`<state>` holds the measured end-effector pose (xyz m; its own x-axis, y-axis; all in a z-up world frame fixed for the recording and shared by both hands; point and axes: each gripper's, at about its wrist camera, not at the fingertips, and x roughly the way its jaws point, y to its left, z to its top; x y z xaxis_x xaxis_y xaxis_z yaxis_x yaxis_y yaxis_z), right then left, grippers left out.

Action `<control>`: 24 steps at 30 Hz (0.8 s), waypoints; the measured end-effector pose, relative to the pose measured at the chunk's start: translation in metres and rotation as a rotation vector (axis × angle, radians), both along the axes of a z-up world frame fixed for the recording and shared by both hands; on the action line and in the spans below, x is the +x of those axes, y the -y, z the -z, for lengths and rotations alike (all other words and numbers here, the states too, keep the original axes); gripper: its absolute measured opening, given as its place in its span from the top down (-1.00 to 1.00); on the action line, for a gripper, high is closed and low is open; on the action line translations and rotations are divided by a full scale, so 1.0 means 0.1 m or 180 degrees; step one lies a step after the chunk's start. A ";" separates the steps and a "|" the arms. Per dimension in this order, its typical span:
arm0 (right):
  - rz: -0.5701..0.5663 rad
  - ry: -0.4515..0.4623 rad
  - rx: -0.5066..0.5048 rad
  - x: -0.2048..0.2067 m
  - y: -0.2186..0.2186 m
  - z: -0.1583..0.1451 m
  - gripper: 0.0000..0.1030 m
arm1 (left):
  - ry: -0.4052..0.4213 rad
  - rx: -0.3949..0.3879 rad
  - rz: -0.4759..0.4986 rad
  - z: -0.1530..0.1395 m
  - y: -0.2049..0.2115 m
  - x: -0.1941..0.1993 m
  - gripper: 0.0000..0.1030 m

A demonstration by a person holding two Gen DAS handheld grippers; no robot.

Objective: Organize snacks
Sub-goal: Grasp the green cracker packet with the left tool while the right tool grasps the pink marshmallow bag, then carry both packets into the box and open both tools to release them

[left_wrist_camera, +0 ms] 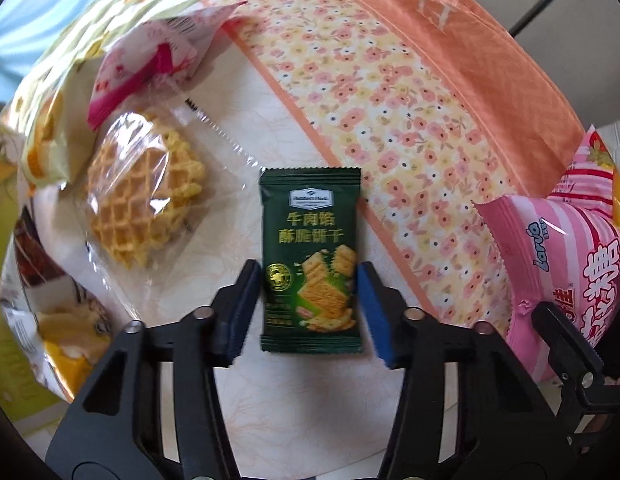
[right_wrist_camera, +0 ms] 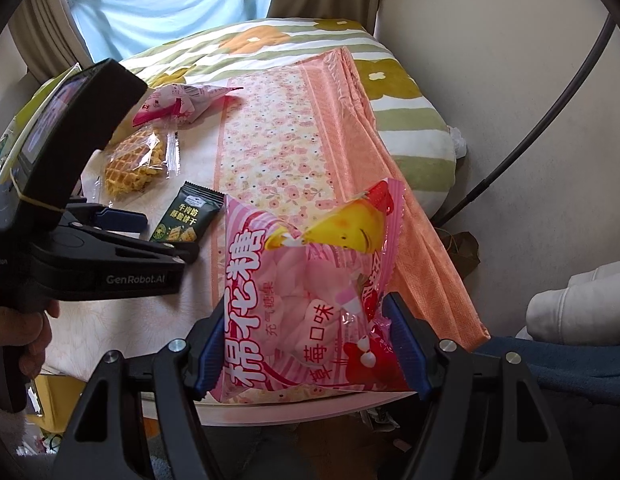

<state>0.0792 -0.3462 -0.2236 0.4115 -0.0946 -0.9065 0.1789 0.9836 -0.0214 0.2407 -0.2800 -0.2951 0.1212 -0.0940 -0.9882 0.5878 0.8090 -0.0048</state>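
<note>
The left gripper (left_wrist_camera: pixel 307 308) is pointing straight down over the green biscuit packet (left_wrist_camera: pixel 310 258), which is lying flat at the centre of the left wrist frame, and its blue pads are standing just off either edge of the packet with slim gaps showing, so it is gripping nothing. The right gripper (right_wrist_camera: pixel 310 344) is squeezing the pink marshmallow bag (right_wrist_camera: pixel 310 292) at the lower middle of its frame, above the floral cloth (right_wrist_camera: pixel 269 152). A wrapped waffle (left_wrist_camera: pixel 143 192) and a pink-and-white packet (left_wrist_camera: pixel 149 68) are lying at the upper left, near the green one.
</note>
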 end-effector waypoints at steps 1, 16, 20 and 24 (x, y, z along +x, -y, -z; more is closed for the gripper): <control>0.0007 0.0002 0.0008 0.00 0.00 0.00 -0.32 | -0.0014 -0.0005 0.0012 0.00 0.01 0.01 0.21; -0.0064 0.0231 -0.0098 -0.02 0.01 -0.39 -0.32 | 0.0160 -0.0706 -0.0181 -0.76 -0.27 -0.12 0.22; -0.0235 0.0384 -0.0136 0.02 -0.03 -0.70 -0.32 | 0.0401 -0.0937 -0.0362 -1.25 -0.49 -0.22 0.22; -0.0486 0.0591 -0.0065 0.12 -0.17 -1.05 -0.32 | 0.0671 -0.1056 -0.0620 -1.70 -0.82 -0.30 0.21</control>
<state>0.0915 -0.3296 -0.1184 0.5818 -0.0361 -0.8126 0.0308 0.9993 -0.0223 0.2111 -0.1978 -0.1249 0.3638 -0.3577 -0.8601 0.4406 0.8796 -0.1795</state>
